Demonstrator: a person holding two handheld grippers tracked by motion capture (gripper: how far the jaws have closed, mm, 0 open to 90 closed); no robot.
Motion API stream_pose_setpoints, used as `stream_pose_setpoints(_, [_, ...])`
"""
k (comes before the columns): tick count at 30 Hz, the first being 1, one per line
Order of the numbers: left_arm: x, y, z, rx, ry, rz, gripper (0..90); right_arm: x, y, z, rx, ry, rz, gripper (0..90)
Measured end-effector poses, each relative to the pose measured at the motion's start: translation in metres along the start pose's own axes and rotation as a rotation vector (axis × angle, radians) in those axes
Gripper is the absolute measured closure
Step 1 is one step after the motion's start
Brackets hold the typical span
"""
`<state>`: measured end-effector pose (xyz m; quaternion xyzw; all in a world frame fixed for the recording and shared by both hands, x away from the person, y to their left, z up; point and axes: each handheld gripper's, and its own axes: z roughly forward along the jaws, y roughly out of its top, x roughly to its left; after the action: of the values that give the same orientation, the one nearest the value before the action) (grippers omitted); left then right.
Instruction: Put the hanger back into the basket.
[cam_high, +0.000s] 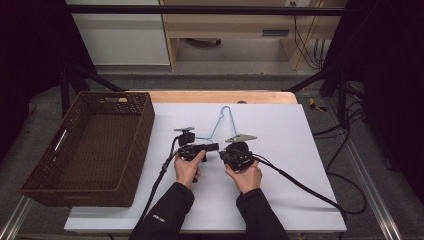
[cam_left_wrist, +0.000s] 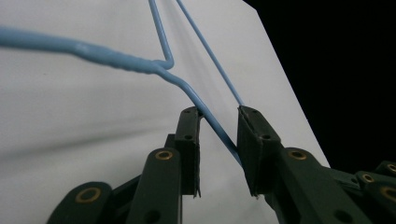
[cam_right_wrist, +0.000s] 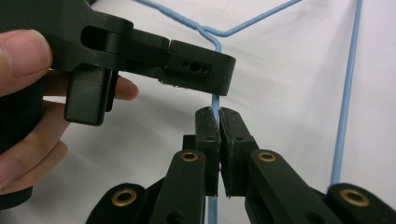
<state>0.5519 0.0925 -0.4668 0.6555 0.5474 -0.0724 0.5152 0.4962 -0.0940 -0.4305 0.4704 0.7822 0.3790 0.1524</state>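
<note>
A light-blue wire hanger (cam_high: 218, 125) lies on the white tabletop (cam_high: 285, 130), its hook pointing away from me. My right gripper (cam_right_wrist: 219, 112) is shut on one straight run of the hanger's wire (cam_right_wrist: 348, 93), which passes up between the pads. My left gripper (cam_left_wrist: 218, 112) has its jaws apart, with the hanger's wire (cam_left_wrist: 116, 58) running slantwise through the gap near the twisted neck. In the high view the left gripper (cam_high: 215, 146) and right gripper (cam_high: 223, 151) meet tip to tip at the hanger's lower part. A finger of the left gripper (cam_right_wrist: 196, 67) crosses just above the right gripper's jaws.
A dark brown wicker basket (cam_high: 145, 125) with nothing in it stands at the table's left edge. Black cables (cam_high: 300, 185) trail from both grippers across the front of the table. Beyond the far edge are a wooden strip (cam_high: 220, 96) and cabinets.
</note>
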Motion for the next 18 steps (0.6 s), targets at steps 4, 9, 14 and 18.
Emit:
stream_pose_setpoints(4, [-0.002,0.0,0.0,-0.005,0.001,-0.01,75.5,0.0,-0.001,0.001,0.001,0.006,-0.003,90.0])
stream_pose_setpoints(9, [-0.002,-0.003,0.003,-0.005,0.008,-0.017,79.3,0.001,0.001,-0.005,-0.028,0.032,0.006,90.0])
stream_pose_setpoints(14, [-0.004,-0.002,0.002,-0.012,0.007,-0.023,80.4,-0.004,0.001,-0.009,-0.034,0.006,-0.008,90.0])
stream_pose_setpoints(18, [-0.01,-0.002,-0.001,-0.033,-0.01,-0.029,81.5,-0.007,0.001,-0.011,-0.039,-0.004,-0.005,90.0])
